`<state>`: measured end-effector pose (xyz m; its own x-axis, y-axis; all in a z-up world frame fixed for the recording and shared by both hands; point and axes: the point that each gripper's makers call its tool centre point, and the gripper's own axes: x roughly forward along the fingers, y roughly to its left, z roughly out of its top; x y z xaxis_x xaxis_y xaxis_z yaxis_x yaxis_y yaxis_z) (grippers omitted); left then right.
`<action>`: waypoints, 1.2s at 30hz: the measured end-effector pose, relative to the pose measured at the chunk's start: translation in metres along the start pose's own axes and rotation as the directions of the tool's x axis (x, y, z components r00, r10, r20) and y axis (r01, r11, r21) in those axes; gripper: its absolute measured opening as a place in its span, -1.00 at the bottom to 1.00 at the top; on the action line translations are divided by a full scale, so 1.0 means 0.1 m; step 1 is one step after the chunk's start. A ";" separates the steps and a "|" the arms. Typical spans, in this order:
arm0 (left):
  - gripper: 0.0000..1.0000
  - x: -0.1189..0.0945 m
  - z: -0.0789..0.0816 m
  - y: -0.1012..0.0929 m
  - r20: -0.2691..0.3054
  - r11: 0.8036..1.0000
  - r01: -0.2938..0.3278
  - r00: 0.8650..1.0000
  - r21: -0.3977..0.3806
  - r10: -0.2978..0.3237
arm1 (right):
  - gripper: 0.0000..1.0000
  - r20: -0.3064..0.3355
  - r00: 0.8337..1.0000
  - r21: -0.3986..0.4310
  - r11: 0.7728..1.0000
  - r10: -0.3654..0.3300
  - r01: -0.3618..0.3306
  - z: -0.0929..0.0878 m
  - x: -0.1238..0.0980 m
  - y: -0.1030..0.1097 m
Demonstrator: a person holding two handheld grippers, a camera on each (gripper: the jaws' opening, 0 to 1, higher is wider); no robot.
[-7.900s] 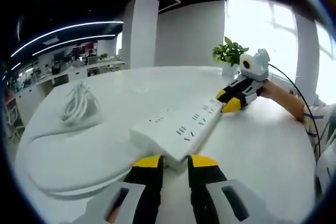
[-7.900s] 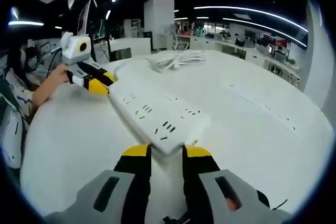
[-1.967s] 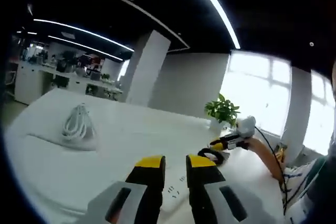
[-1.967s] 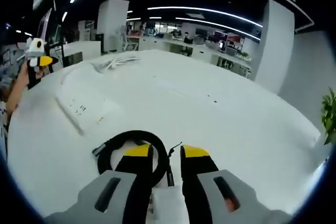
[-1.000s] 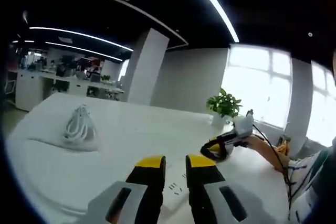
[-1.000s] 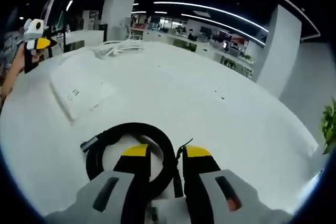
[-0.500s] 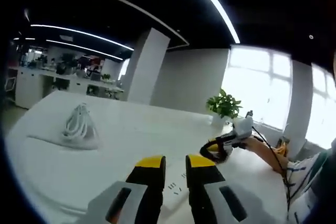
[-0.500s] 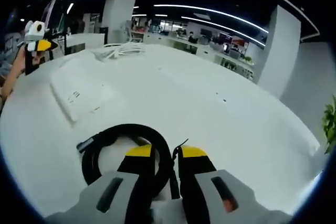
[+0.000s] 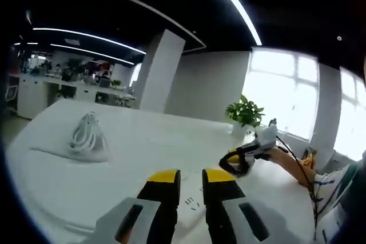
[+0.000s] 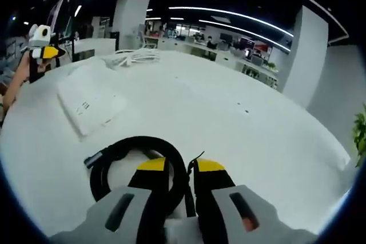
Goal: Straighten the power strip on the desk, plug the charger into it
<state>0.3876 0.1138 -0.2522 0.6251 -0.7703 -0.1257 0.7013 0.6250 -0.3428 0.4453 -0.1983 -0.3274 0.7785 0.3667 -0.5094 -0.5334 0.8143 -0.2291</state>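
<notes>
On the white desk (image 10: pixel 240 112) lies the white power strip (image 10: pixel 91 104), flat, off to the left in the right gripper view. Nearer, the right gripper (image 10: pixel 180 167) pinches the charger (image 10: pixel 174 221), its black cable (image 10: pixel 123 158) looped before the jaws and raised off the desk. Well apart, the left gripper (image 9: pixel 190 176) hovers above the strip's sockets, jaws nearly together around nothing. Beyond sit a bundle of white cord (image 9: pixel 86 134) and a potted plant (image 9: pixel 245 114).
</notes>
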 end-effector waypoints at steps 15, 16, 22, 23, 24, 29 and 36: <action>-0.70 0.00 0.00 0.03 -0.005 1.000 -0.006 1.000 0.002 0.006 | -0.82 0.002 1.000 -0.029 1.000 0.011 -0.011 0.07 -0.02 0.03; -0.70 0.00 0.00 0.03 -0.005 1.000 -0.006 1.000 0.003 0.006 | -0.82 0.002 1.000 -0.029 1.000 0.012 -0.012 0.07 -0.02 0.03; -0.70 0.00 0.00 0.03 -0.006 1.000 -0.007 1.000 0.004 0.007 | -0.83 0.021 1.000 0.008 1.000 0.020 -0.020 0.10 -0.04 0.00; -0.70 0.00 0.00 0.03 -0.006 1.000 -0.007 1.000 0.004 0.007 | -0.83 0.024 1.000 0.017 1.000 0.020 -0.020 0.11 -0.04 -0.01; -0.70 -0.01 0.00 0.03 -0.005 1.000 -0.007 1.000 0.005 0.007 | -0.84 0.029 0.999 0.023 1.000 0.019 -0.019 0.12 -0.05 -0.01; -0.70 -0.01 -0.01 0.02 -0.006 1.000 -0.008 1.000 0.006 0.008 | -0.85 0.063 0.998 0.059 0.998 0.018 -0.022 0.17 -0.09 -0.05; -0.70 -0.01 -0.01 0.02 -0.007 1.000 -0.005 1.000 0.006 0.005 | -0.85 0.122 0.992 0.152 0.987 0.034 -0.053 0.24 -0.14 -0.09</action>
<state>0.3882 0.1154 -0.2535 0.6261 -0.7682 -0.1339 0.7003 0.6295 -0.3365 0.4472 -0.2001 -0.2987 0.7943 0.4466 -0.4119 -0.5173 0.8526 -0.0731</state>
